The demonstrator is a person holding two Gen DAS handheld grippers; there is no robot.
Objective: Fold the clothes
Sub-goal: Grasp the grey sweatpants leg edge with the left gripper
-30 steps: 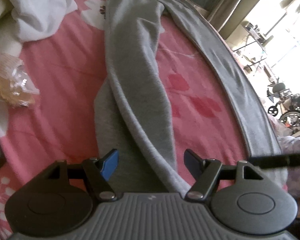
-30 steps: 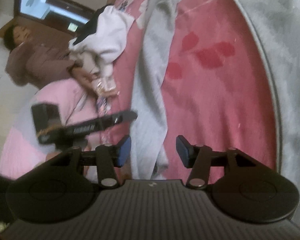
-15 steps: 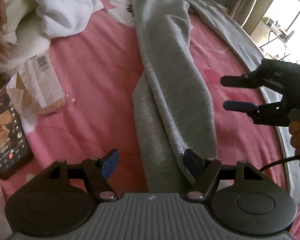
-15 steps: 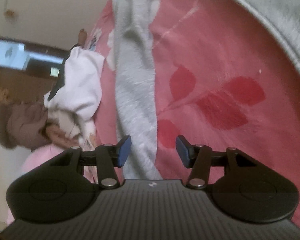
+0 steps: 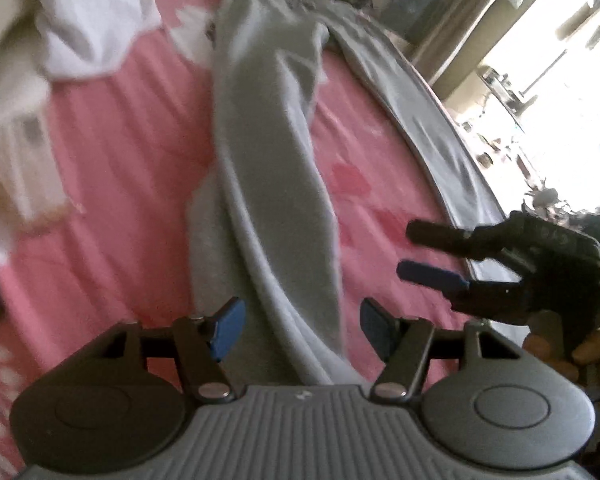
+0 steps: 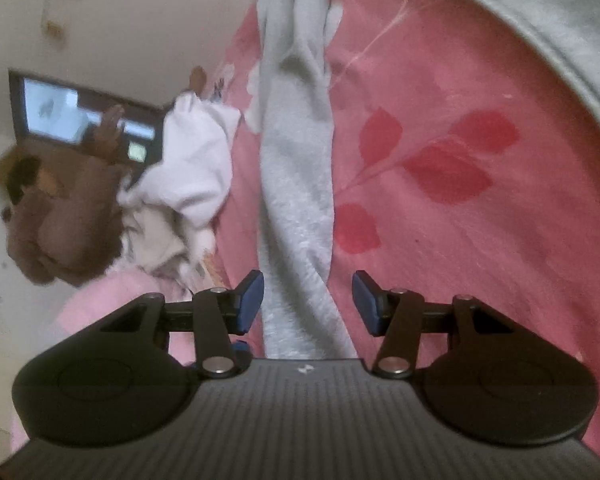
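Left gripper spread, soft fleecy grey trousers, pink sheet

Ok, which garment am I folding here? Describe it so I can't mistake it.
On the pink floral bedspread, the grey sweatpants stretch away from the open left gripper. Unlike the crumpled white garment beside them, they lie long, grey and fleecy.

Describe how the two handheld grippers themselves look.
Both match: the left gripper and right gripper have a ribbed dark grey body, two round black discs, black linkage arms with silver pivot screws, and blue pads on the fingers. No sleeve is visible.
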